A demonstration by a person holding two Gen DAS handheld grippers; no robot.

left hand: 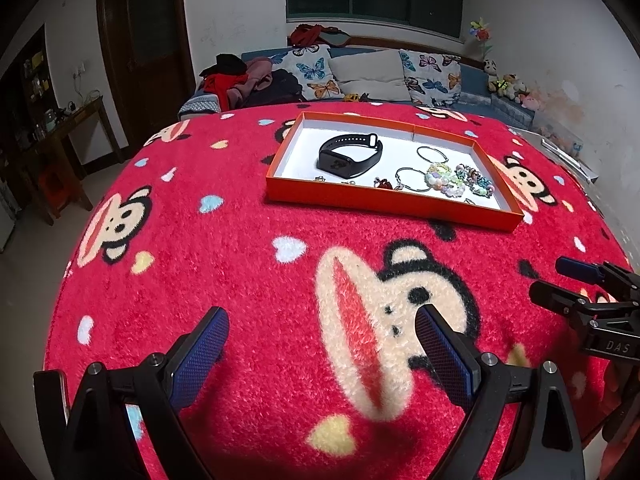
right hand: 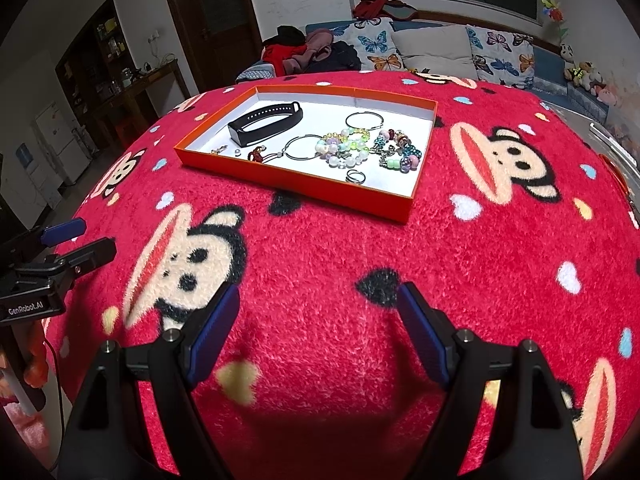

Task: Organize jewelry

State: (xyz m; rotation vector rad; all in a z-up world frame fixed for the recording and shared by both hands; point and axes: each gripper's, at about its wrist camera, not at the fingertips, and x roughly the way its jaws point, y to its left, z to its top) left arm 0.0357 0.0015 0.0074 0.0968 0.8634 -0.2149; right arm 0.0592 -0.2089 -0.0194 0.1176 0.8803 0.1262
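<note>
An orange tray (left hand: 384, 200) (right hand: 288, 182) with a white floor lies on the red monkey-print blanket. In it are a black smart band (left hand: 350, 154) (right hand: 266, 122), two thin metal hoops (left hand: 412, 179) (right hand: 302, 147), pastel beaded bracelets (left hand: 444, 178) (right hand: 344, 148), a dark beaded charm bracelet (right hand: 398, 150), a small ring (right hand: 355, 176) and small charms (right hand: 258, 155). My left gripper (left hand: 322, 320) is open and empty, well short of the tray. My right gripper (right hand: 318, 300) is open and empty, also short of the tray; it shows at the right edge of the left wrist view (left hand: 560, 284).
The blanket (left hand: 240, 264) covers a rounded table. Behind it stands a blue sofa (left hand: 360, 76) with butterfly cushions and piled clothes. A dark wooden door (left hand: 140, 40) and a side table (left hand: 68, 128) are at the left. Plush toys (left hand: 508, 84) sit at the right.
</note>
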